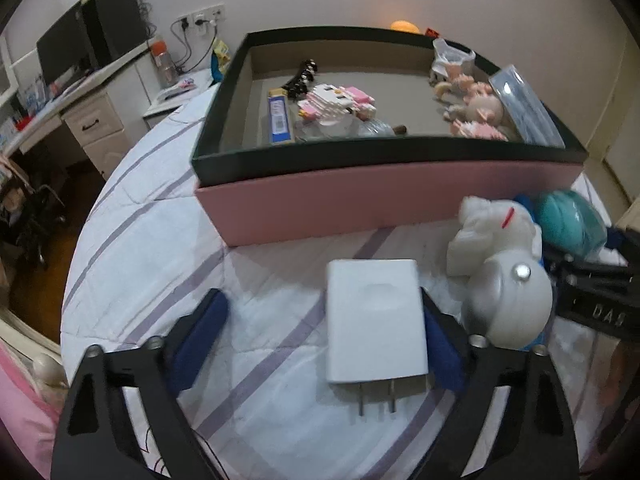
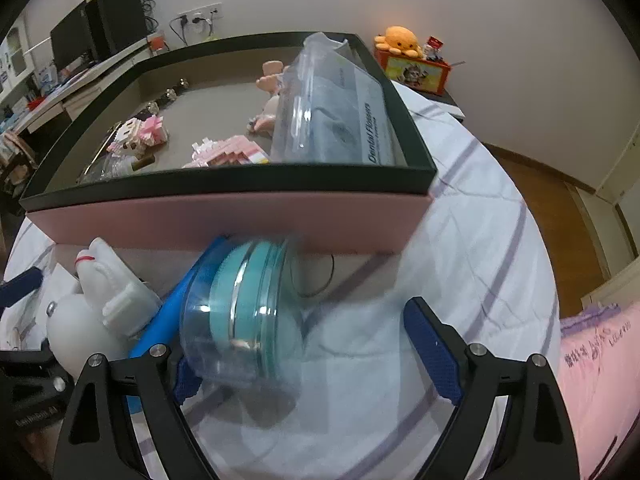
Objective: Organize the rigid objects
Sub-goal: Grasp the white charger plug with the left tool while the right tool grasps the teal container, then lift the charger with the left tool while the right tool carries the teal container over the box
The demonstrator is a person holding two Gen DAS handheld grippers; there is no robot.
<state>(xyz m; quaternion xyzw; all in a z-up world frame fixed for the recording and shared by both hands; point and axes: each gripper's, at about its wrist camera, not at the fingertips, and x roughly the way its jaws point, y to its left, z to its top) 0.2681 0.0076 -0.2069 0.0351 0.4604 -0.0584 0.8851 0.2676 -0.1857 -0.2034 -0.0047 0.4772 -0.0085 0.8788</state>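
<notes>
A white plug charger (image 1: 374,320) lies on the striped bedsheet between the fingers of my open left gripper (image 1: 320,336), close to the right finger. A white round figurine (image 1: 500,268) lies just right of it. My open right gripper (image 2: 304,344) straddles a clear round case with a teal insert (image 2: 244,312), which lies near its left finger. The case also shows in the left wrist view (image 1: 568,220). The pink box with a black rim (image 1: 360,196) stands ahead, holding pink block figures (image 1: 340,104), a blue packet and a clear pouch (image 2: 336,112).
A blue tube (image 2: 168,316) lies between the figurine (image 2: 100,300) and the teal case. A desk with a monitor (image 1: 80,48) stands at the left. An orange plush on a red box (image 2: 404,46) sits beyond the bed. Wood floor lies to the right.
</notes>
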